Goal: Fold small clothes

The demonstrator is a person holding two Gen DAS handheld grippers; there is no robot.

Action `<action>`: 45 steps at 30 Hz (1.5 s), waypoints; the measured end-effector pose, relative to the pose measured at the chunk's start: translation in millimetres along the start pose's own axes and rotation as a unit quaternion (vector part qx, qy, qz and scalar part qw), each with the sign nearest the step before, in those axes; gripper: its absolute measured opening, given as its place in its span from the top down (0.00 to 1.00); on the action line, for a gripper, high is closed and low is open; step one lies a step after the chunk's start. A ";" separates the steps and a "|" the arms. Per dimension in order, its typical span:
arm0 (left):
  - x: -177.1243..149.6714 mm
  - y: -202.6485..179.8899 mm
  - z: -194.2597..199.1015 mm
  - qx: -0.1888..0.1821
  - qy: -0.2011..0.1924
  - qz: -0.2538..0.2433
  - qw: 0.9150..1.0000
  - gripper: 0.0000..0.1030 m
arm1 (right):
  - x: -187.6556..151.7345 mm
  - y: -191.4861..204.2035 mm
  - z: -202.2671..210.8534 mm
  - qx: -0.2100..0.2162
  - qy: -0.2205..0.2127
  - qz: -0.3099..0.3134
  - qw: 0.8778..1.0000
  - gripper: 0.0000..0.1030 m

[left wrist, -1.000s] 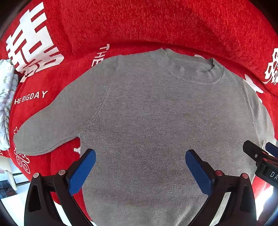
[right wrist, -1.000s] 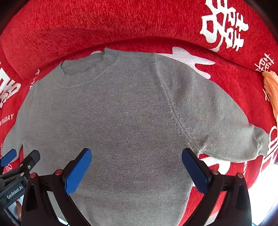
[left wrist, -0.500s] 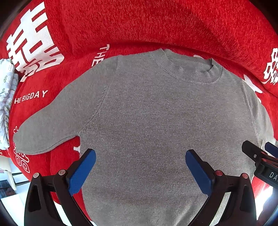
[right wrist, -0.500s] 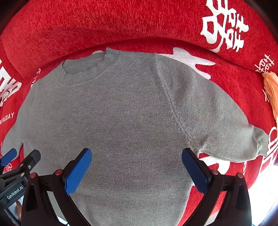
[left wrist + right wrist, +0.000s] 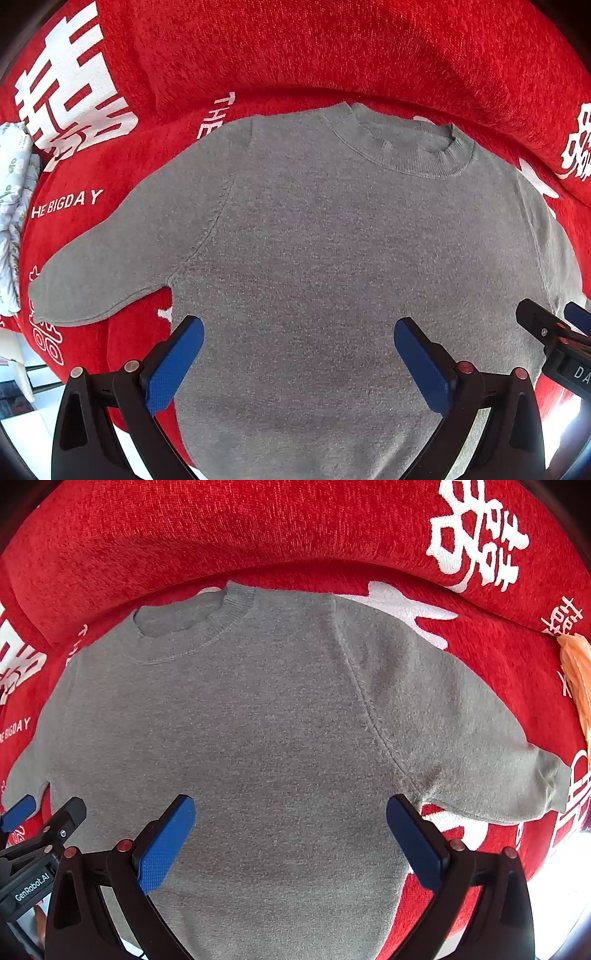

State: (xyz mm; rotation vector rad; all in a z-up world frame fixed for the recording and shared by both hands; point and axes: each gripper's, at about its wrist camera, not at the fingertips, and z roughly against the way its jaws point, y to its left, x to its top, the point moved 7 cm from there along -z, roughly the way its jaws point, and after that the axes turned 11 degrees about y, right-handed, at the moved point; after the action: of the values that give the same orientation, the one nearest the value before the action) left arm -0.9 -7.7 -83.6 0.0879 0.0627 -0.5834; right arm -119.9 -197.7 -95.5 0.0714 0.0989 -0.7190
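Hovering above the lower body of one grey sweater [image 5: 332, 258], the left gripper [image 5: 299, 354] has its two blue-padded jaws spread wide and grips nothing; the knit shows between and beneath them. The right gripper [image 5: 291, 830] hangs over the same stretch of sweater, just beside the other, jaws equally wide and empty.

The sweater lies flat, front up, on a red cover [image 5: 295, 55] printed with white characters. Its hem is nearest the grippers, both sleeves are spread out to the sides, and the ribbed collar [image 5: 406, 147] lies farthest, against the raised red fold behind it.

The left wrist view shows the whole left-hand sleeve [image 5: 118, 258], the words "THE BIGDAY" beside it, and a white patterned cloth [image 5: 14, 206] beyond the cuff. The right wrist view shows the other sleeve [image 5: 461, 738] complete to its cuff, and past that cuff a peach-coloured cloth [image 5: 578, 679] at the cover's edge. Each view catches a part of the opposite gripper.
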 end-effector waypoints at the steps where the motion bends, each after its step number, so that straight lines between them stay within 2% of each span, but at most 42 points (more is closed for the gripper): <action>1: 0.0 0.1 0.0 0.000 0.000 0.000 1.000 0.00 | 0.0 0.1 0.1 0.000 0.000 0.000 1.000 0.00; 45: -0.4 3.9 -3.4 -0.005 0.000 0.002 1.000 0.00 | 0.2 6.8 -1.4 -0.003 0.000 0.004 1.000 0.00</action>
State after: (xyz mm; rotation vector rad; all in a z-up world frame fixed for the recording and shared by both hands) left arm 0.7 -3.9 -86.7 0.0785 0.0644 -0.5796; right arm -115.4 -192.6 -96.8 0.0658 0.1016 -0.7115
